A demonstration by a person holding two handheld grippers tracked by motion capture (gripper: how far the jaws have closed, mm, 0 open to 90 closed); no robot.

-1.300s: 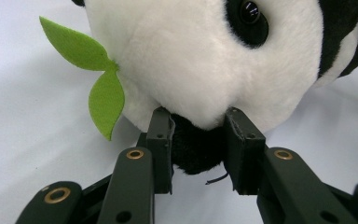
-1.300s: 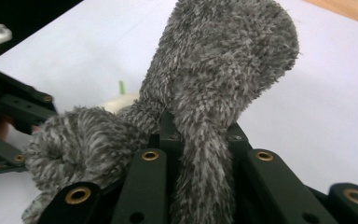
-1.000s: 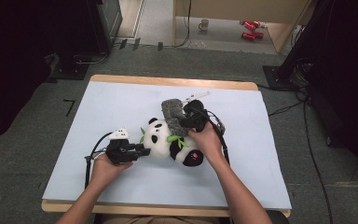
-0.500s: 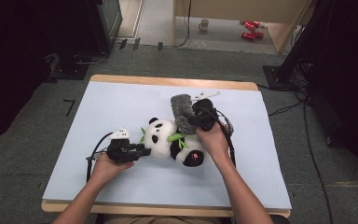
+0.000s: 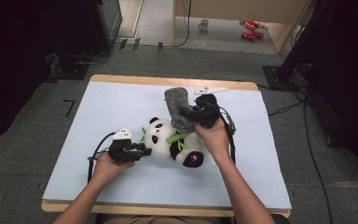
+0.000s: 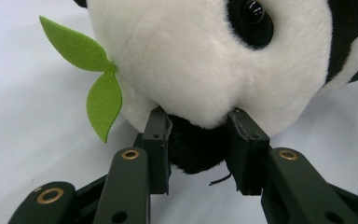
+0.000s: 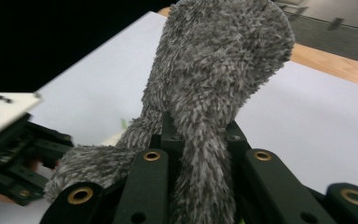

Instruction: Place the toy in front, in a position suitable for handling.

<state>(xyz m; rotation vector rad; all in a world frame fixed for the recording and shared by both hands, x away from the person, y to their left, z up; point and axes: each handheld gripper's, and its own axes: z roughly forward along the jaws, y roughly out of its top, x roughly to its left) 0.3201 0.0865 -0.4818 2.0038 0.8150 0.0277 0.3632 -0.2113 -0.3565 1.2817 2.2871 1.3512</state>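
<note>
Lower centre of the high view: the person's forearms came in from the bottom edge. The left gripper (image 5: 137, 151) sat low on the pale blue desk (image 5: 98, 107), left of centre, clamped on a black plush part at the edge of the black-and-white plush panda toy's (image 5: 168, 137) head. In the left gripper view both pads pressed into that dark tuft below the white face, green felt leaves (image 6: 95, 77) at upper left. The left hand had not shifted from the earlier frames; it looked to be anchoring the toy.

Just beyond, centre of the high view: the right gripper (image 5: 196, 113) was clenched on the grey fuzzy fabric piece (image 5: 179, 107). In the right gripper view the grey pile (image 7: 214, 93) ran between the jaws and rose toward the top of the frame.

Change: a second ago the grey piece lay lower and nearer the panda's body; it now stood higher and more upright, with the right hand raised.

Judgement: the grey piece was being drawn up and away from the panda while the head was held down. Whether it had fully come free could not be told.

Far: wooden desk edge, then grey floor.
</note>
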